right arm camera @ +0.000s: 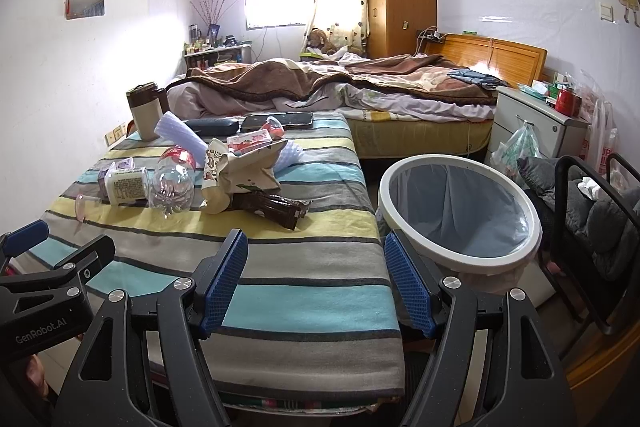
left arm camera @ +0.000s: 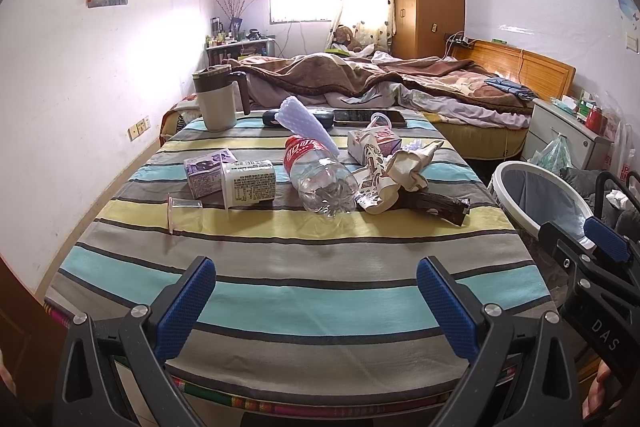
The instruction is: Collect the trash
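Across the middle of a striped-cloth counter (left arm camera: pixel 304 267), trash is lying in a loose row: an empty plastic bottle (left arm camera: pixel 316 175) on its side, two small cartons (left arm camera: pixel 230 177), a crumpled paper bag (left arm camera: pixel 394 173), a dark wrapper (left arm camera: pixel 438 205) and a tipped clear cup (left arm camera: pixel 184 213). Just beside the counter's right edge, a lined bin (right arm camera: pixel 460 211) is standing open-mouthed, seemingly positioned for short drops. Both the left tool (left arm camera: pixel 316 291) and right tool (right arm camera: pixel 316 279) are hovering at the near edge, jaws spread wide and holding nothing.

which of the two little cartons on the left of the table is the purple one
The purple carton, the one farther left. The white carton lies against its right side, toward the clear bottle.
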The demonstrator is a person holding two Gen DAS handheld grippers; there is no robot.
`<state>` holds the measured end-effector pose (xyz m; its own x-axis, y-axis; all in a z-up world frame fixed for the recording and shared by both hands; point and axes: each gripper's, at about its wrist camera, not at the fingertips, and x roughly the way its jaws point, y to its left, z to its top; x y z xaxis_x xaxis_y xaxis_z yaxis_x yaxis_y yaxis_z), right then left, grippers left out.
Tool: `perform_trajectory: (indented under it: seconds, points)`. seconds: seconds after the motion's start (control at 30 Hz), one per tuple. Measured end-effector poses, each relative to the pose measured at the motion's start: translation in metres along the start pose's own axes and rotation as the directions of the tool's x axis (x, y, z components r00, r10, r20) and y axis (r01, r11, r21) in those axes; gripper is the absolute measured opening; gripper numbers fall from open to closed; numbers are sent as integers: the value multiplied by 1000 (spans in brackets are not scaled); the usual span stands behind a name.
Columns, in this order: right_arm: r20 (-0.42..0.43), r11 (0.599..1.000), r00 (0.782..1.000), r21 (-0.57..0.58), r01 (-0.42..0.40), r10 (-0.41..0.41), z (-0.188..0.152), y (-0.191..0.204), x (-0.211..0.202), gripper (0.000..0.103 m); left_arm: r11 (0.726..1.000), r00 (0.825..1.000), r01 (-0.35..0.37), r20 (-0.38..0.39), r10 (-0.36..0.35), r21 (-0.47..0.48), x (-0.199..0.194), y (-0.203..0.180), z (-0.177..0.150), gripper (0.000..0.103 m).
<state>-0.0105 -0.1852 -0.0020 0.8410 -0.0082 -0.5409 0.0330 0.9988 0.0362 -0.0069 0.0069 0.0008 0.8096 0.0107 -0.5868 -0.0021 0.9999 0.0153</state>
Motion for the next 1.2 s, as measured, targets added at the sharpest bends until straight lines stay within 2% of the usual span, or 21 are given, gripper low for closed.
perform_trajectory:
  seconds: [1.2]
  points:
    - [0, 1000, 1000, -7, 4, -4, 2, 1, -3, 73, 1000, 1000, -6, -19, 6, -14, 7, 6, 1, 102]
